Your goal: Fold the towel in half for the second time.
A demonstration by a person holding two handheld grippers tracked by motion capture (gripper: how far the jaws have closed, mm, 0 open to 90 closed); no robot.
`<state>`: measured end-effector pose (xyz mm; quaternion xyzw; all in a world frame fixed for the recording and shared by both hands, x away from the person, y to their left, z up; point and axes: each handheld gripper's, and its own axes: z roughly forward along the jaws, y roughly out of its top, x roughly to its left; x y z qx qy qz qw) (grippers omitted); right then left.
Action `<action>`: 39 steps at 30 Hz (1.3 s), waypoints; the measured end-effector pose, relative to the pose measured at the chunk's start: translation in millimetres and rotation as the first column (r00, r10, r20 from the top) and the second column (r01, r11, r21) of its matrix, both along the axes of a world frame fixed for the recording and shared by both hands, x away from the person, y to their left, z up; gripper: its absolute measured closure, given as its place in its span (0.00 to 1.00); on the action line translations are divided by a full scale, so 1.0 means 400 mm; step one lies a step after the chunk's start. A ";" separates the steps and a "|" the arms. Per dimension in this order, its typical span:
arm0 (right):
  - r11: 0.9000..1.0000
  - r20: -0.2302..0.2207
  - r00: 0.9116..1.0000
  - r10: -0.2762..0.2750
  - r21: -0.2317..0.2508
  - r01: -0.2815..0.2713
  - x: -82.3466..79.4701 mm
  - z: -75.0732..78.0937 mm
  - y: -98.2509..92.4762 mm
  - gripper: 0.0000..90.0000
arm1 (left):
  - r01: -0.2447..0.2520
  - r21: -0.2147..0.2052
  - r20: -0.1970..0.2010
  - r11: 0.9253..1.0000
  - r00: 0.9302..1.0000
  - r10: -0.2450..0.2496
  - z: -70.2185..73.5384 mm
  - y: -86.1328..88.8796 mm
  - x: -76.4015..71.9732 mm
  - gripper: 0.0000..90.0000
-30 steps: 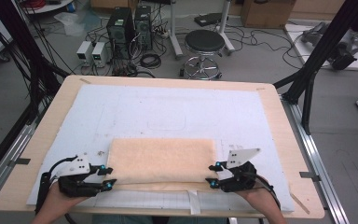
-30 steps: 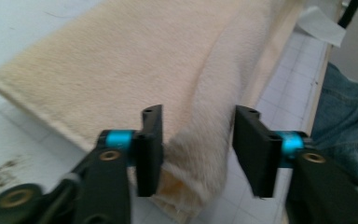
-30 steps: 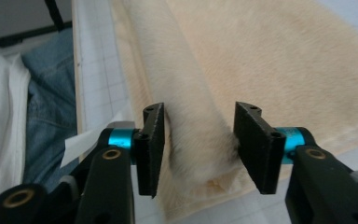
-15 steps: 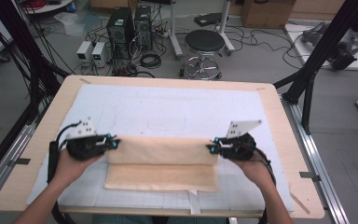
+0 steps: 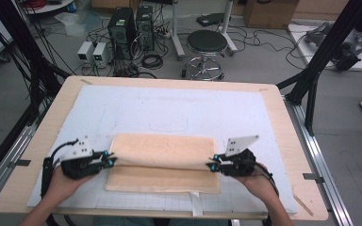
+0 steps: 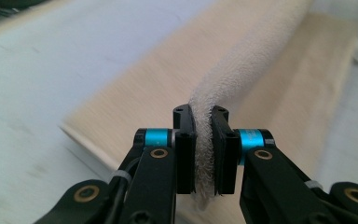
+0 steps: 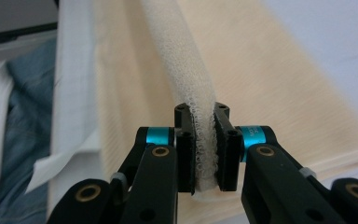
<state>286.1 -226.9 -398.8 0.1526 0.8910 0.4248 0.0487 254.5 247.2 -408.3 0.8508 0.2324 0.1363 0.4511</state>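
We saw a light wooden table [image 5: 283,122] carrying a large white mat [image 5: 169,110] that covered most of its top, leaving bare wood as a border on every side. On the mat lay a beige towel [image 5: 162,178], toward the mat's near edge and roughly centred across it, its far portion doubled over the near portion. A faint rounded outline [image 5: 168,121] was marked on the mat just beyond the towel. A white strip [image 5: 195,205] lay on the mat at the towel's near edge.

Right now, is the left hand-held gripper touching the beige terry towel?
Touching. In the left gripper view, the left hand-held gripper has both black pads pressed against a pinched fold of the beige terry towel.
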 end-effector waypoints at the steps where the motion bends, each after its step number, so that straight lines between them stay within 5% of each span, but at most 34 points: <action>1: 1.000 -0.008 1.000 0.011 -0.009 -0.011 -0.014 -0.017 0.002 0.90 | 0.009 0.007 -0.011 1.000 1.000 -0.009 -0.012 -0.001 -0.013 0.90; 8: 1.000 -0.051 0.998 0.027 -0.012 -0.028 -0.063 -0.065 -0.012 0.82 | 0.070 0.036 -0.068 0.997 0.995 -0.068 -0.042 0.002 -0.057 0.85; 11: 1.000 -0.064 0.998 0.019 0.022 -0.018 -0.063 -0.050 -0.021 0.72 | 0.071 0.006 -0.075 0.997 0.995 -0.070 -0.032 0.015 -0.062 0.72; 17: 0.996 -0.071 0.997 0.036 0.085 -0.030 -0.056 -0.027 -0.011 0.70 | 0.088 -0.046 -0.062 0.995 0.994 -0.091 -0.010 0.009 -0.060 0.69; 23: 0.999 -0.103 0.994 0.034 0.014 -0.033 -0.041 -0.063 0.011 0.87 | 0.096 0.001 -0.125 0.995 0.988 -0.095 -0.045 -0.019 -0.037 0.91; 28: 0.999 -0.131 0.990 0.042 0.007 -0.041 -0.057 -0.082 0.003 0.89 | 0.121 0.010 -0.145 0.993 0.982 -0.118 -0.064 -0.015 -0.053 0.85; 31: 0.999 -0.137 0.990 0.042 0.029 -0.038 -0.060 -0.078 0.001 0.74 | 0.128 0.000 -0.158 0.992 0.979 -0.126 -0.062 -0.016 -0.055 0.76; 34: 0.998 -0.108 0.992 0.060 0.023 -0.058 -0.066 -0.070 0.007 0.71 | 0.134 0.017 -0.145 0.991 0.981 -0.130 -0.065 -0.024 -0.057 0.69; 36: 0.998 -0.094 0.994 0.058 -0.023 -0.060 -0.069 -0.079 0.014 0.77 | 0.122 0.041 -0.116 0.992 0.986 -0.117 -0.065 -0.024 -0.056 0.80; 39: 0.998 -0.066 0.996 0.058 -0.027 -0.060 -0.069 -0.079 0.012 0.95 | 0.096 0.021 -0.112 0.995 0.989 -0.093 -0.056 -0.016 -0.047 0.95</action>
